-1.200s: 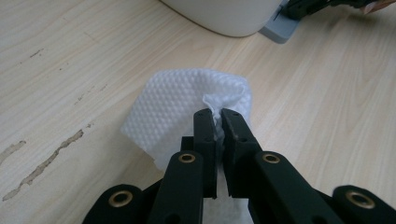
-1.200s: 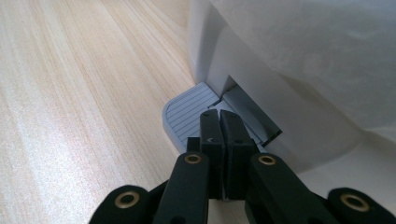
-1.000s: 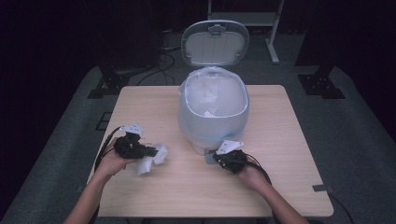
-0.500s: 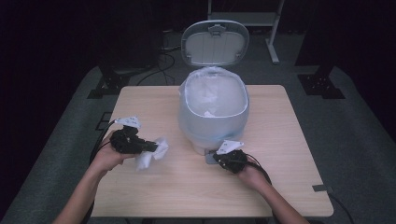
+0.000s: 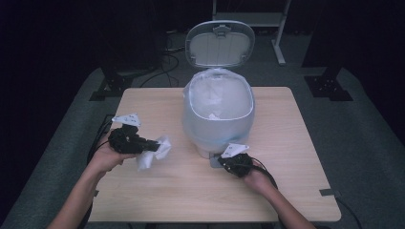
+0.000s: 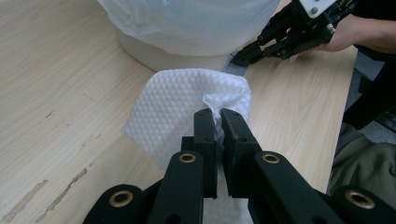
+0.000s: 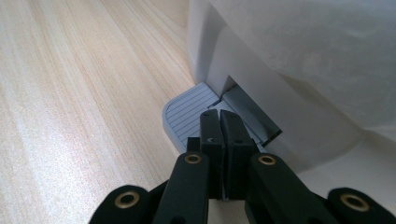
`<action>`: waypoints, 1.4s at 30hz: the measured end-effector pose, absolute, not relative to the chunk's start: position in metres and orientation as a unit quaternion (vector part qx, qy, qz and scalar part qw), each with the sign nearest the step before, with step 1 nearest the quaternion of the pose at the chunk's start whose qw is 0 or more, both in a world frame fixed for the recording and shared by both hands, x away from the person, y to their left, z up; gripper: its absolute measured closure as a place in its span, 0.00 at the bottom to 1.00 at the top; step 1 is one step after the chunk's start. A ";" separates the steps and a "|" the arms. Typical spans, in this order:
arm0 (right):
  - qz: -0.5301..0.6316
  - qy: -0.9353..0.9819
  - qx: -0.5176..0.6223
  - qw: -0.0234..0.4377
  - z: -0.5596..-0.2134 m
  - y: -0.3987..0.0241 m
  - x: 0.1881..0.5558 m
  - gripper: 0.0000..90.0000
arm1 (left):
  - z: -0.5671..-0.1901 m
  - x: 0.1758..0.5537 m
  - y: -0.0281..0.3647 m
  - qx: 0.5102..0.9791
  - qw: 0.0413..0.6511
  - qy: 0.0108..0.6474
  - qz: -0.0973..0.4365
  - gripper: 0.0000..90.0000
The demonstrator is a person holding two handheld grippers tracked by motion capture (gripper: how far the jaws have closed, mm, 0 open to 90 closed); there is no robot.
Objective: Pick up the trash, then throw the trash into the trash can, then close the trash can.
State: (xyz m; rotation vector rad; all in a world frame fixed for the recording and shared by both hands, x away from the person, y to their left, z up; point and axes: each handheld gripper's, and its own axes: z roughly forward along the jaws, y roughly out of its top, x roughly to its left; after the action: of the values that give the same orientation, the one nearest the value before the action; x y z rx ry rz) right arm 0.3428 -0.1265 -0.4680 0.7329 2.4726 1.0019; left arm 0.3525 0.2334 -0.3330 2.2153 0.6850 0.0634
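Two handheld grippers work at a pale wooden table seen from above, with a person's forearms reaching in from the near edge. At the left, the left gripper has its jaws clamped on a crumpled white paper towel; in the left gripper view the embossed towel bulges out past the closed jaws and hangs clear of the tabletop. To its right, at the table's middle, stands a white pedal bin lined with a clear plastic bag, its lid tipped up and back toward the far side, so the mouth is open. At the bin's near foot, the right gripper has its jaws together, holding nothing, and their tips press on the grey ribbed pedal that juts from the base. The coming move likely turns on this: the bin's open mouth lies to the right of the towel, a little farther away and higher, so the left hand, the one carrying the towel, would have to travel up and rightward over the rim. Compared with a second earlier, the left gripper and towel have risen off the table, while the right gripper has stayed on the pedal.
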 end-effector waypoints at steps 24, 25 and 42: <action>0.356 0.878 0.259 0.187 -0.468 -0.126 0.343 0.98 | -0.300 0.349 0.228 0.874 0.414 0.253 0.026 0.95; 0.356 0.878 0.259 0.187 -0.468 -0.126 0.343 0.98 | -0.298 0.349 0.227 0.875 0.413 0.251 0.027 0.95; 0.358 0.878 0.260 0.184 -0.468 -0.126 0.342 0.98 | -0.270 0.343 0.220 0.879 0.412 0.238 0.036 0.95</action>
State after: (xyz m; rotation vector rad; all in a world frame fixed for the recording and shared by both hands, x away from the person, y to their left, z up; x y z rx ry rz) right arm 0.3424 -0.1258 -0.4676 0.7320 2.4756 1.0081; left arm 0.3435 0.2199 -0.2696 2.2097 0.5998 0.0910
